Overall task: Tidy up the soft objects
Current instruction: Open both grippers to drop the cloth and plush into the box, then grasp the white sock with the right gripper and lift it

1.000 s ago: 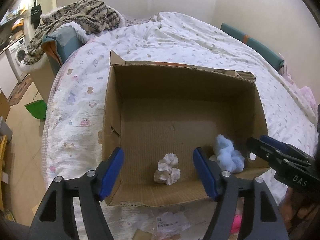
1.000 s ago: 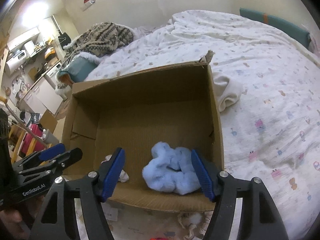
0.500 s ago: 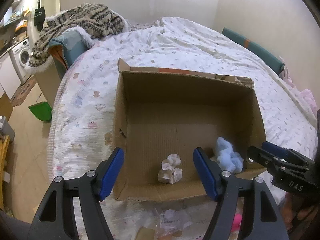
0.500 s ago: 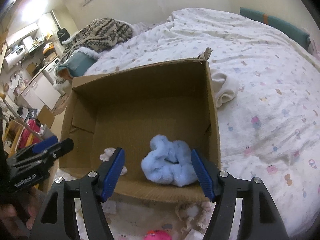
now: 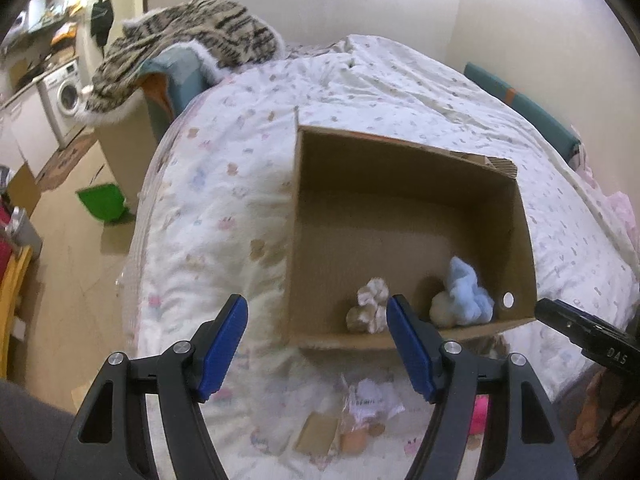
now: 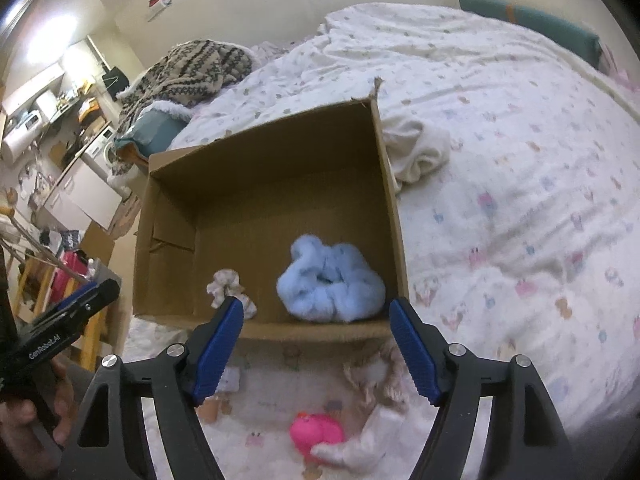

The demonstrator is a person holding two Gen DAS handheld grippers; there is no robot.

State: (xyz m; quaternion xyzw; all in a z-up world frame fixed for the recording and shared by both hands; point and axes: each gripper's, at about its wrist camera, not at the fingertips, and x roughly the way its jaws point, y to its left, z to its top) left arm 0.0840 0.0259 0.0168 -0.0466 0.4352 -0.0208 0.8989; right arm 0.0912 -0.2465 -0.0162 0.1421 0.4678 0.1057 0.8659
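An open cardboard box lies on the bed. Inside, near the front wall, are a fluffy light blue soft toy and a small cream and white soft piece. My left gripper is open and empty, above the bed in front of the box's left corner. My right gripper is open and empty, just in front of the box. On the bed below lie a pink soft toy, a cream knotted soft piece and small packets.
A white bedspread with a small pattern covers the bed. A white cloth lies by the box's right wall. A striped knit blanket covers a chair at the far left. A green dustpan lies on the floor.
Both grippers have pulled back and up from the box. The left one has also shifted left, so the box now sits further right in its view. Both stay open.
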